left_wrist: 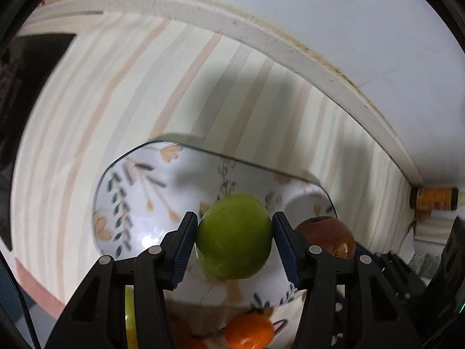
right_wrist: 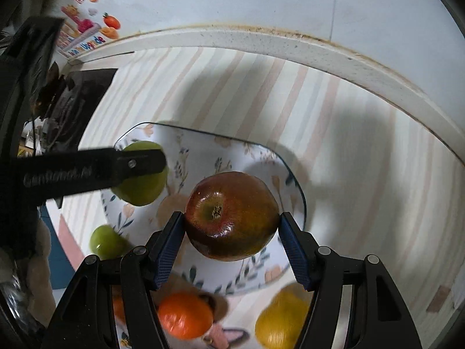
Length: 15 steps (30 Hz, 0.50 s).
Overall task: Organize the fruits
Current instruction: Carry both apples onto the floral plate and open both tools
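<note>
We have the left hand-held gripper [left_wrist: 234, 242] clamped on a green apple [left_wrist: 234, 237], right hand-held gripper [right_wrist: 232, 229] on a red apple [right_wrist: 231, 215], both over the floral bowl [right_wrist: 203, 151]. Lower first, release apart so they don't knock.

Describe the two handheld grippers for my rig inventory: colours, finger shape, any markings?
Both the left gripper and right gripper are black plastic with silver pivot screws and triangular cut-outs. Their fingers carry ribbed dark-blue pads. Pale lettering, too blurred to read, runs along the left one's side in the right wrist view.
</note>
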Motion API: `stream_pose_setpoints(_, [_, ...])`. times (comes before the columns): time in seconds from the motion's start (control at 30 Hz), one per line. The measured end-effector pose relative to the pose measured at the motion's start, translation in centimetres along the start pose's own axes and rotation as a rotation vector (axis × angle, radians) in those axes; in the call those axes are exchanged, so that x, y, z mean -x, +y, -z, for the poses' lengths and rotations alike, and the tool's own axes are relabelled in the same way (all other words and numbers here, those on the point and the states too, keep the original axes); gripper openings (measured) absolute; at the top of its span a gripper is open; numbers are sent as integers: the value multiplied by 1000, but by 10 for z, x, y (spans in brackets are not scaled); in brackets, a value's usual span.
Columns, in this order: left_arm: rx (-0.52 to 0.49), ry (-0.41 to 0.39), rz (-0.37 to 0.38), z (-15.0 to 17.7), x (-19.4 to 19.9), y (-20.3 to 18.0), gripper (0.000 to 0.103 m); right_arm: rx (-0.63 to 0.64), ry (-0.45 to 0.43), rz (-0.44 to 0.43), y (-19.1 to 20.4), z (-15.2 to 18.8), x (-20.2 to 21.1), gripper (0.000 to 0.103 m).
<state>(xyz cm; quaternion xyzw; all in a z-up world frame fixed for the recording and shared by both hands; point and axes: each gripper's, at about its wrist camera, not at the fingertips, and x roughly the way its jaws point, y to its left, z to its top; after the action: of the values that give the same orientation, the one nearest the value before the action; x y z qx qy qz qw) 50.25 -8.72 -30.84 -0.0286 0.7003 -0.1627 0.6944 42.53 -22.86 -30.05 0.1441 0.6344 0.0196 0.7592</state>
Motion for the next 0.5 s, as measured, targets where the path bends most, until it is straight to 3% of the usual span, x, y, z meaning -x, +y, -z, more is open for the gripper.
stream_pose_setpoints(0.27, [67,108,94,-10,-30,9,51,-10,45,-5,2,-21,-29,69])
stream_pose_setpoints(0.5, [38,133,59,-7,-34,1,52,-37,84,-11,-1,-24,-35,70])
